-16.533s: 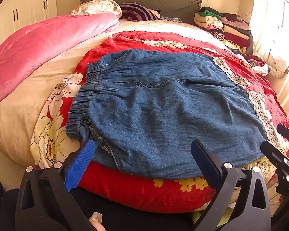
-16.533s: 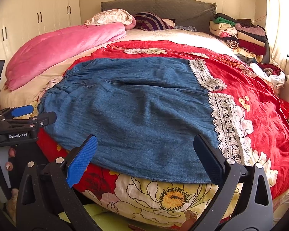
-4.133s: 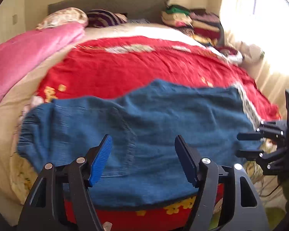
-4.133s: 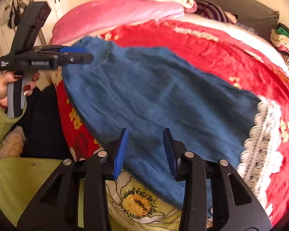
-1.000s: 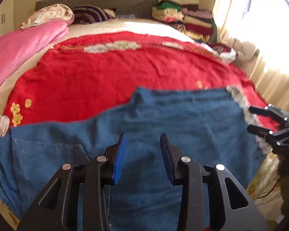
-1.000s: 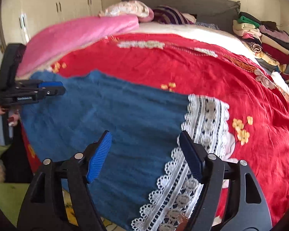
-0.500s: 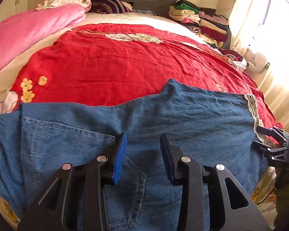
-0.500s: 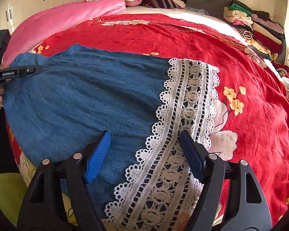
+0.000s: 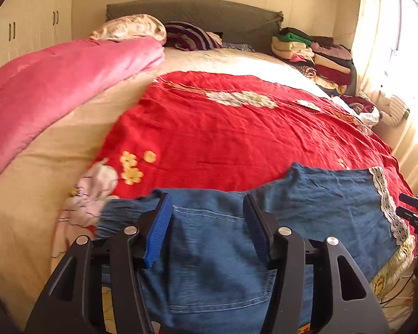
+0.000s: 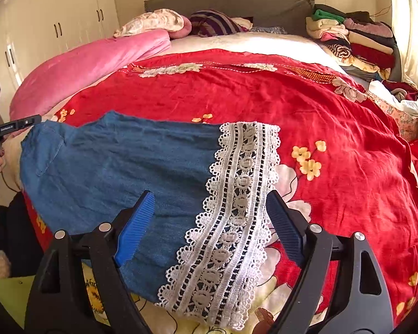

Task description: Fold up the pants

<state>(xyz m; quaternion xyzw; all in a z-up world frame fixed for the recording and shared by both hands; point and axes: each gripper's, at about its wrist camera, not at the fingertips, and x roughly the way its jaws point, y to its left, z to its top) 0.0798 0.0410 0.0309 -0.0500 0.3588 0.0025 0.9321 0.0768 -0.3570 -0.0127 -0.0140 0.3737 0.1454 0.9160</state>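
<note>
Crowding the headboard corner [image 9: 267, 22], folded clothes [image 9: 315, 55] stand stacked.

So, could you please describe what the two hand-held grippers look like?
Both the left hand-held gripper and the right hand-held gripper have black frames with silver rivets and two fingers with ribbed blue pads.

Blue pants [image 10: 119, 161] with a white lace edge [image 10: 237, 194]. Red blanket [image 9: 237, 128] with yellow and white flowers. Pink quilt [image 9: 50, 89]. Purple striped pillow [image 9: 189, 37]. Grey headboard [image 9: 209, 11]. Black grippers with blue pads [image 9: 158, 228].
</note>
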